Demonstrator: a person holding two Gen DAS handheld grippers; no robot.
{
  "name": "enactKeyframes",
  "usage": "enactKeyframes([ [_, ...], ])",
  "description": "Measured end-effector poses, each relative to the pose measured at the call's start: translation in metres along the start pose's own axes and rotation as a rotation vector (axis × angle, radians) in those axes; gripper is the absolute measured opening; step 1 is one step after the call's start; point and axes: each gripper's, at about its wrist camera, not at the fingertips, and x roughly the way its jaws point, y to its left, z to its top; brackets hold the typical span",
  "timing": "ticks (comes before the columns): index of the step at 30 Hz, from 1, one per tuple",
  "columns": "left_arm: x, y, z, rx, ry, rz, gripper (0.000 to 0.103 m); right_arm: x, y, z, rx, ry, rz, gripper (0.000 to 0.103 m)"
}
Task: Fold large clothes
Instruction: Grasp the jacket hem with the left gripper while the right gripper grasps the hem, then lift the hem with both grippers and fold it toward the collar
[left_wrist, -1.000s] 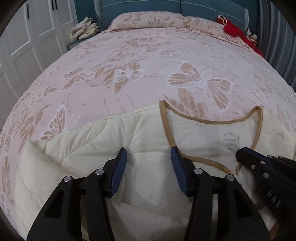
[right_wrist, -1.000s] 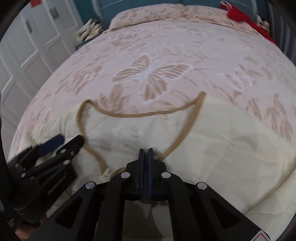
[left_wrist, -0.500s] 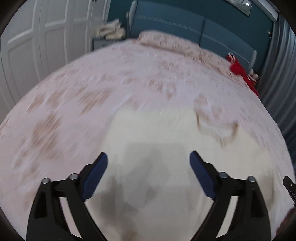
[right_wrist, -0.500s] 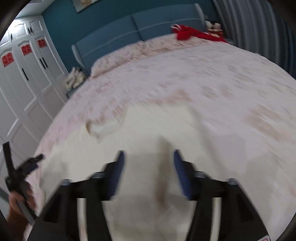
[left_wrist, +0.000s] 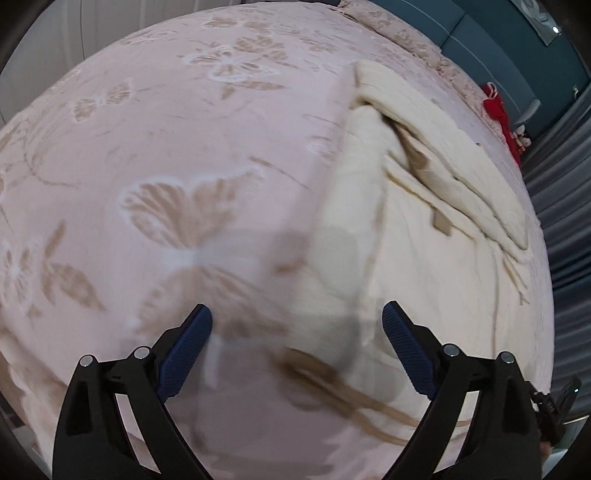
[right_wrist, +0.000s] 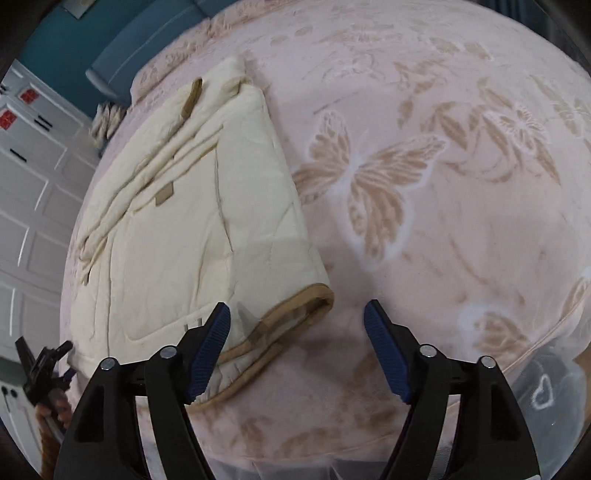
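A cream quilted garment with tan trim (right_wrist: 192, 221) lies folded lengthwise on the pink butterfly bedspread (right_wrist: 443, 184). In the left wrist view the garment (left_wrist: 424, 229) runs along the right side, its tan neckline near the bottom. My left gripper (left_wrist: 297, 354) is open and empty above the bedspread and the garment's left edge. My right gripper (right_wrist: 297, 347) is open and empty, hovering over the tan-trimmed neck end, just right of the garment. The left gripper also shows small at the far left of the right wrist view (right_wrist: 40, 365).
A teal headboard (right_wrist: 122, 59) and white wardrobe doors (right_wrist: 33, 192) stand beyond the bed. A red item (left_wrist: 498, 110) lies near the pillows. Grey curtains (left_wrist: 565, 206) hang on the right. The bed's near edge (right_wrist: 332, 454) is just below the right gripper.
Both grippers have let go of the garment's neckline, opened wide and lifted away. The right was shut on the collar a second ago. The garment now lies folded in half lengthwise.
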Motion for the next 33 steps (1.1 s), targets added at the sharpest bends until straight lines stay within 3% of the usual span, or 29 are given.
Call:
enactKeyframes([
  [3, 0.008, -0.018, -0.001, 0.024, 0.001, -0.023, 0.088, 0.006, 0.009, 0.001, 0.017, -0.027, 0.012, 0.077],
  [5, 0.011, -0.032, -0.003, 0.045, 0.008, -0.030, 0.074, 0.009, 0.014, 0.006, 0.037, -0.042, 0.047, 0.075],
  [6, 0.013, -0.037, -0.003, 0.055, 0.011, -0.021, 0.064, 0.009, 0.018, 0.008, 0.042, -0.049, 0.059, 0.068],
  [8, 0.009, -0.047, -0.003, 0.063, 0.011, -0.028, 0.048, 0.009, 0.025, 0.011, 0.045, -0.045, 0.076, 0.030],
  [10, 0.000, -0.047, -0.002, 0.063, 0.001, -0.030, 0.025, 0.002, 0.026, 0.013, 0.048, -0.043, 0.076, 0.012],
  [12, -0.009, -0.047, -0.002, 0.062, -0.005, -0.038, 0.013, -0.008, 0.032, 0.013, 0.031, -0.065, 0.070, 0.008],
  [17, -0.049, -0.045, -0.008, 0.095, -0.040, -0.066, 0.009, -0.046, 0.035, 0.008, -0.023, -0.081, 0.094, 0.005],
  [20, -0.073, -0.044, -0.022, 0.131, -0.034, -0.066, 0.008, -0.068, 0.045, -0.003, -0.143, -0.042, 0.057, 0.005],
  [23, -0.100, -0.034, -0.050, 0.175, 0.006, -0.054, 0.008, -0.084, 0.050, -0.021, -0.261, 0.026, 0.007, 0.005],
  [28, -0.154, -0.001, -0.106, 0.182, 0.104, -0.032, 0.008, -0.123, 0.038, -0.074, -0.411, 0.240, -0.042, 0.005],
  [31, -0.184, 0.018, -0.138, 0.152, 0.149, -0.003, 0.008, -0.153, 0.036, -0.112, -0.459, 0.358, -0.039, 0.005],
  [33, -0.198, 0.026, -0.151, 0.104, 0.163, 0.001, 0.008, -0.169, 0.039, -0.130, -0.476, 0.384, -0.036, 0.005],
])
